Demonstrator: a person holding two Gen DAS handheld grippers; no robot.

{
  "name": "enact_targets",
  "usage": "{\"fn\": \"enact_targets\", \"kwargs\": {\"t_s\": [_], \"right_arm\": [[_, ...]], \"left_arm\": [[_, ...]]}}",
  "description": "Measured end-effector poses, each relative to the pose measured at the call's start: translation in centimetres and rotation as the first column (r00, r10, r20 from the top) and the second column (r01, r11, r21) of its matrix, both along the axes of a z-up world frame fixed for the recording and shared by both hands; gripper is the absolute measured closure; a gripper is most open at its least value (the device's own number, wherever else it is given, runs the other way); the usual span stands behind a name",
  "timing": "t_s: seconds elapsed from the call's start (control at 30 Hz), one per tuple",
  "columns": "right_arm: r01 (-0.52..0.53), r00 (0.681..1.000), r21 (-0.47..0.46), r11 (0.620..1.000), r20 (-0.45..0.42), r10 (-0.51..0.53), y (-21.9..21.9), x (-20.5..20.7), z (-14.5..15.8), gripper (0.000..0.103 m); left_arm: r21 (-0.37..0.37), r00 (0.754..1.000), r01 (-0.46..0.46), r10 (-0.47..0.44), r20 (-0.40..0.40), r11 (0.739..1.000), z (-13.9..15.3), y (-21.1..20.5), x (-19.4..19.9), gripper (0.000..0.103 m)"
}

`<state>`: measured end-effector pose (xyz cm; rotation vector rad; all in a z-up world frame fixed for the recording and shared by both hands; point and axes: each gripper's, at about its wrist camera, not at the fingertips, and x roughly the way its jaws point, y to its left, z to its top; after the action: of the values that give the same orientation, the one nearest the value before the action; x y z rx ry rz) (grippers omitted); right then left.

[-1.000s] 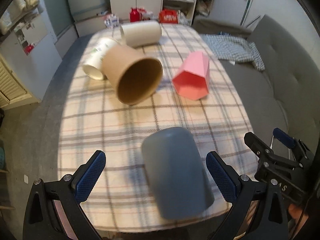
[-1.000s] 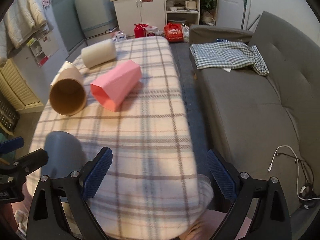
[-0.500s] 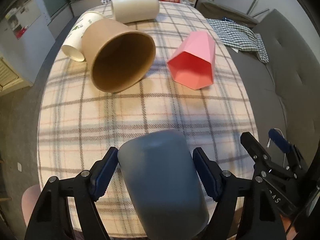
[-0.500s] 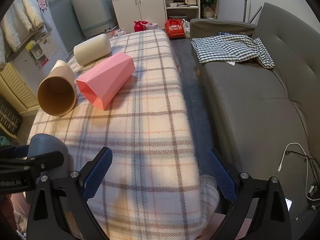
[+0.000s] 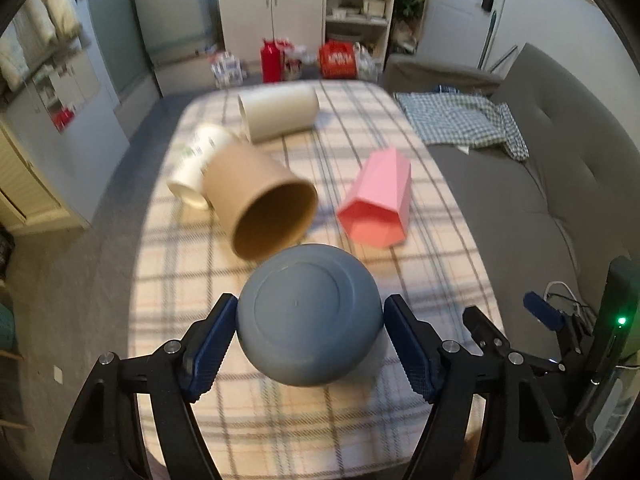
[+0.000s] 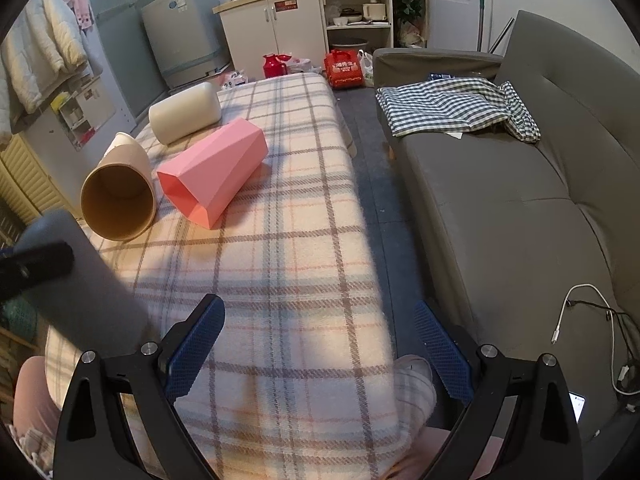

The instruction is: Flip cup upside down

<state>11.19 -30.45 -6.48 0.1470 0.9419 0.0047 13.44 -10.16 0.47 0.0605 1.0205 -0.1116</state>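
While gripped by the left gripper (image 5: 308,340), the cup (image 5: 308,316) is mid-flip, base toward the camera.
Next: set it rim-down near the pink cup (image 5: 378,204); right gripper (image 6: 320,344) gapes, holding nothing.

1. The cup (image 5: 308,314) sits between the jaws of the left gripper (image 5: 308,336), its base facing the camera, above the near end of the bench (image 5: 320,420).
2. Behind it lies a paper tub (image 5: 264,204), mouth toward the camera.
3. A paper cup (image 5: 196,164) lies touching the tub's far left side.
4. A faceted cup (image 5: 380,204) lies right of the tub.
5. A cylindrical cup (image 5: 280,116) lies at the far end.
6. A sofa (image 6: 520,208) stands right of the bench, with a checked cloth (image 6: 452,108) on it.
7. The right gripper (image 6: 320,344) hangs over the bench's near right edge.
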Motion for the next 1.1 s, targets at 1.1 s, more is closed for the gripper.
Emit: {"fn": "enact_targets", "kwargs": {"t_s": [1.1], "right_arm": [[-0.03,0.998,0.001,1.0,0.05,0.03,0.7,-0.6,0.6,0.007]], "left_arm": [[0.024,0.992,0.057,-0.06,0.112,0.998,-0.5,-1.5,-1.3,0.025]]}}
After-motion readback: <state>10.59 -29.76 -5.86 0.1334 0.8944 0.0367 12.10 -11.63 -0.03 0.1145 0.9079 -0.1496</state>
